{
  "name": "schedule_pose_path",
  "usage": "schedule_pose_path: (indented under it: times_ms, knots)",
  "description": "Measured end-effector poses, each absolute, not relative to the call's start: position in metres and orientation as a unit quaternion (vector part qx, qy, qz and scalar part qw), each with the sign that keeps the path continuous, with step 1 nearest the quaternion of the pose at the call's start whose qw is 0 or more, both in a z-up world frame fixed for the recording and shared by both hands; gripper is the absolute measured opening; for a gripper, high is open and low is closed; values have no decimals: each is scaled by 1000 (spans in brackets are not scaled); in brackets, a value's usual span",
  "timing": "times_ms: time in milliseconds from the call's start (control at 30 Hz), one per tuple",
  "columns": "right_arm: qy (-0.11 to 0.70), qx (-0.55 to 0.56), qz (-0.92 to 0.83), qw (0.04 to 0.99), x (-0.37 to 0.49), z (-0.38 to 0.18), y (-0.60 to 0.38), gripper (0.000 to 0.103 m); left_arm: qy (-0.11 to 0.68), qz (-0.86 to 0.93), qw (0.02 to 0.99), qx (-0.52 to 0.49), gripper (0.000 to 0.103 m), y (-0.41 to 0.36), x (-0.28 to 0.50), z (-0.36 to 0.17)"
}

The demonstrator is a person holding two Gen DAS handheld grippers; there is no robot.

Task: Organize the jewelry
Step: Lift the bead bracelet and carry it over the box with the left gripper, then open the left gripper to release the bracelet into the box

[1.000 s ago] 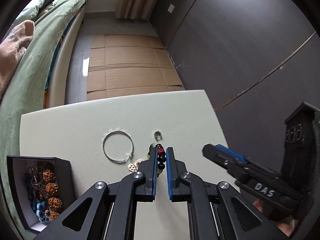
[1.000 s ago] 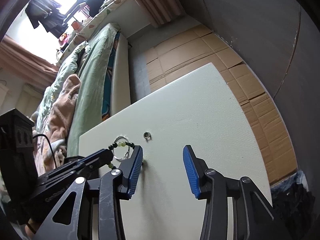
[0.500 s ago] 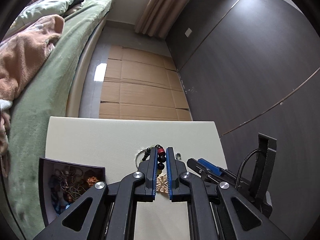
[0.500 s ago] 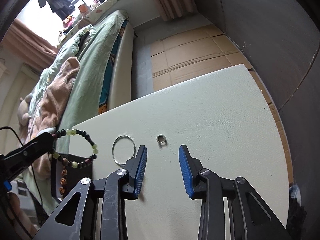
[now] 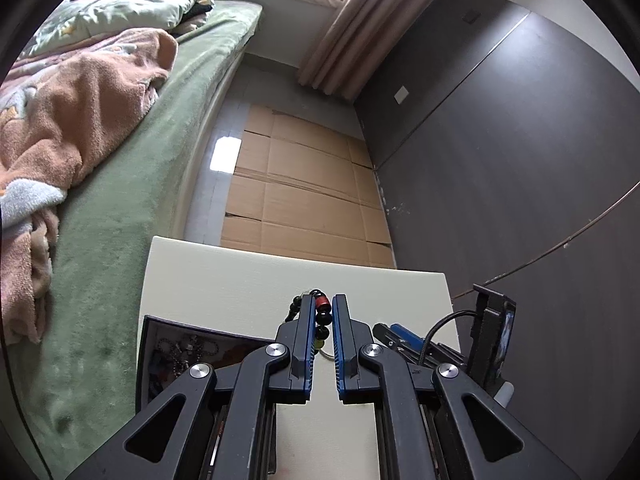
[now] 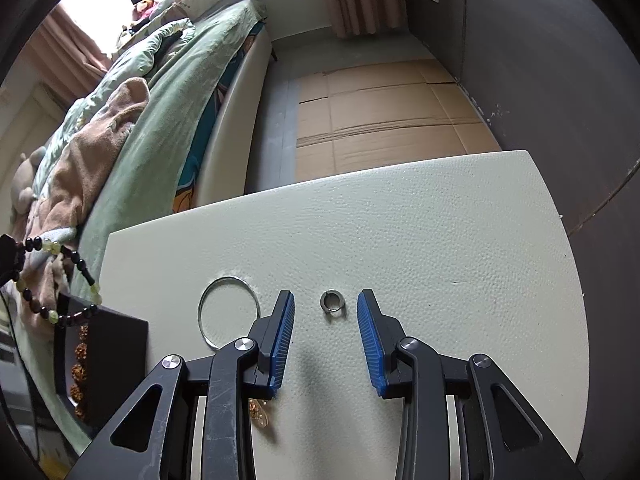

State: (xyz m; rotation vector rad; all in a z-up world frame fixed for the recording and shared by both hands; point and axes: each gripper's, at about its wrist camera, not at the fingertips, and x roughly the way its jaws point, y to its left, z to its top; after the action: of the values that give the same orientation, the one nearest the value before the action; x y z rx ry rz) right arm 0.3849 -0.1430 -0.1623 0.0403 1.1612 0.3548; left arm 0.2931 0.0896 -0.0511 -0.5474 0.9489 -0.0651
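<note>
My left gripper [image 5: 321,308] is shut on a beaded bracelet [image 5: 322,320] of dark, red and pale green beads, held up in the air over the black jewelry box [image 5: 160,360]. In the right wrist view the bracelet [image 6: 60,276] hangs at the far left above the box [image 6: 104,360]. My right gripper [image 6: 326,300] is open, low over the white table [image 6: 440,260], with a small silver ring [image 6: 333,302] lying between its fingertips. A thin silver bangle [image 6: 228,312] lies just left of it. A small gold piece [image 6: 259,410] shows under the left finger.
The box holds several beaded pieces and chains. A bed with green cover and a pink blanket [image 5: 80,120] runs along the left. Cardboard sheets [image 5: 300,184] cover the floor beyond the table. A dark wall [image 5: 520,160] stands to the right.
My left gripper has lifted the bracelet off the table and carried it up and left, over the box. My right gripper has moved in so that the small ring lies between its open fingers.
</note>
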Motion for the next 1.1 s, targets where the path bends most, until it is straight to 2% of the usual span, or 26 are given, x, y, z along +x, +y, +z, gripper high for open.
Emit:
schedule_pose_path:
  times_ms: [167, 233, 367, 400, 433, 767, 800, 833, 867, 900, 933, 1100]
  knots:
    - [543, -15, 160, 825, 382, -162, -133, 23, 436, -27, 857, -273, 8, 97, 276, -45]
    - [540, -26, 156, 827, 382, -163, -132, 15, 431, -25, 858, -280, 8, 102, 271, -43]
    - [542, -21, 160, 825, 382, -162, -136, 13, 424, -19, 859, -286, 8, 108, 256, -44]
    - [541, -15, 163, 825, 381, -161, -137, 4, 422, -18, 860, -288, 8, 110, 252, -44]
    - [542, -13, 165, 824, 381, -159, -137, 2, 420, -16, 860, -289, 8, 112, 249, -44]
    - [542, 18, 172, 822, 381, -149, -149, 2, 414, 7, 860, -299, 8, 128, 230, -51]
    - [545, 24, 174, 820, 382, -150, -152, 5, 414, 9, 860, -297, 8, 128, 229, -52]
    - [548, 30, 173, 818, 384, -152, -154, 17, 416, 11, 860, -295, 8, 129, 229, -54]
    - [548, 31, 170, 818, 385, -153, -153, 24, 418, 12, 859, -295, 8, 129, 228, -56]
    - [546, 28, 167, 820, 385, -154, -152, 43, 421, 12, 857, -295, 8, 130, 228, -57]
    - [544, 22, 165, 823, 385, -154, -150, 49, 425, 16, 856, -295, 8, 130, 228, -60]
    - [543, 2, 173, 822, 385, -158, -134, 49, 434, 45, 850, -295, 8, 137, 228, -66]
